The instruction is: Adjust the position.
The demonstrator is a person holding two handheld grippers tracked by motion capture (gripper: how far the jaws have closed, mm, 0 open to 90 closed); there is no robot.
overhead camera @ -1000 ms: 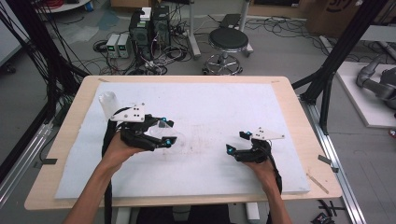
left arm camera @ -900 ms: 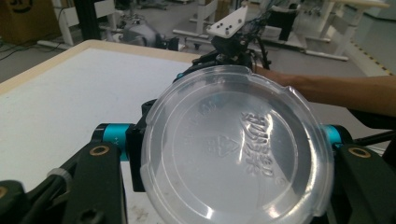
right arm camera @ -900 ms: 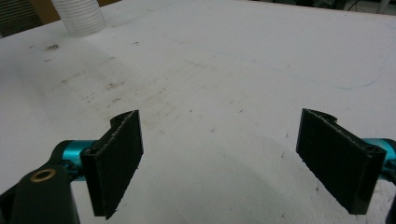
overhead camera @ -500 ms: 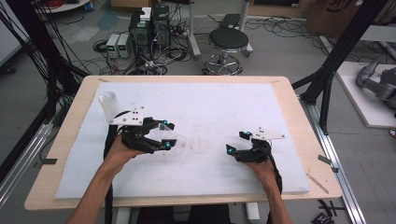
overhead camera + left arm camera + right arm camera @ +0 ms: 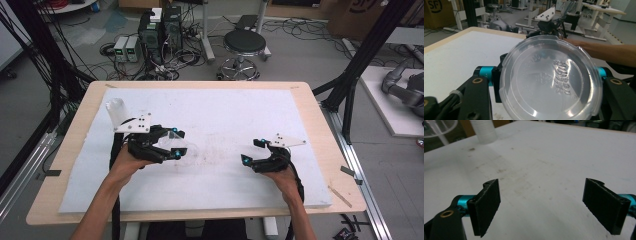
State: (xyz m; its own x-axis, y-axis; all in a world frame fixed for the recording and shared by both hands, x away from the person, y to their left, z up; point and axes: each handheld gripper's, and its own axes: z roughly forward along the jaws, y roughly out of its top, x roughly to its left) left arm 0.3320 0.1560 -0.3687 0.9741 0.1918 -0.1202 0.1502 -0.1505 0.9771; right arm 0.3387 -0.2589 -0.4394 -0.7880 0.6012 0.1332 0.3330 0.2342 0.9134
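Lab counter, white mat | left gripper fingers clamped on clear plastic lid, lid left of frame centre, raised off mat | right gripper fingers wide apart, nothing between | cup upper left | advice: keep lid level, lower squarely over cup rim, steady cup with the right.

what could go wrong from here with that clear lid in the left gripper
1. The left gripper seems to pinch the clear lid near one edge, so the thin plastic might flex and slip out.
2. The lid fills the left gripper view, which may make lining it up with the white cup harder.
3. The right gripper is open and apart from the cup, so the cup might tip when pressed.
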